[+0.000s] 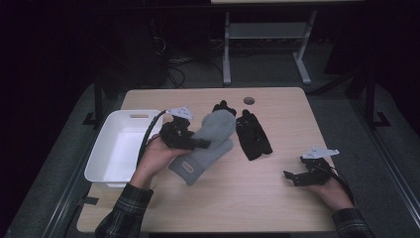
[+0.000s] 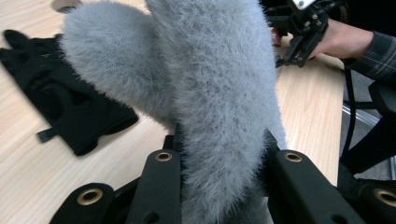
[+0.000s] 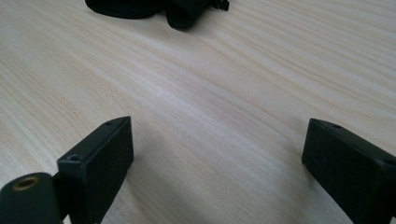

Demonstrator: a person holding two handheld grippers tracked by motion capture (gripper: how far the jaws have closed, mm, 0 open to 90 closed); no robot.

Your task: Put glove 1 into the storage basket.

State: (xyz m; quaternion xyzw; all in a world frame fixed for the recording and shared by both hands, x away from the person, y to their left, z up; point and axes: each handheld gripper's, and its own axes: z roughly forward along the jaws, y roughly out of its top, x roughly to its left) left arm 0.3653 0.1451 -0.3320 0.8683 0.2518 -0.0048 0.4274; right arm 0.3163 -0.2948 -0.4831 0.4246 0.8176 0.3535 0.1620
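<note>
Starting at your left, note the white rectangular plastic bin (image 1: pixel 119 148) just beside your left gripper (image 1: pixel 190 141), which is clenched on the fluffy grey fleece mitten (image 1: pixel 210 144). The mitten's long axis runs diagonally, cuff toward you. Soft, limp pile sags between the jaws. A black fabric glove (image 1: pixel 252 135) lies flat beyond. Your right gripper (image 1: pixel 295 177) rests released on the pale wooden table (image 1: pixel 237 203), well apart.

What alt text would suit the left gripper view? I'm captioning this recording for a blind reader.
A fluffy grey mitten is clamped between the left gripper's two black jaws and rises up the middle of the picture. Behind it on the light wooden table lies a black glove, and at the upper right a hand holds the right gripper.
</note>
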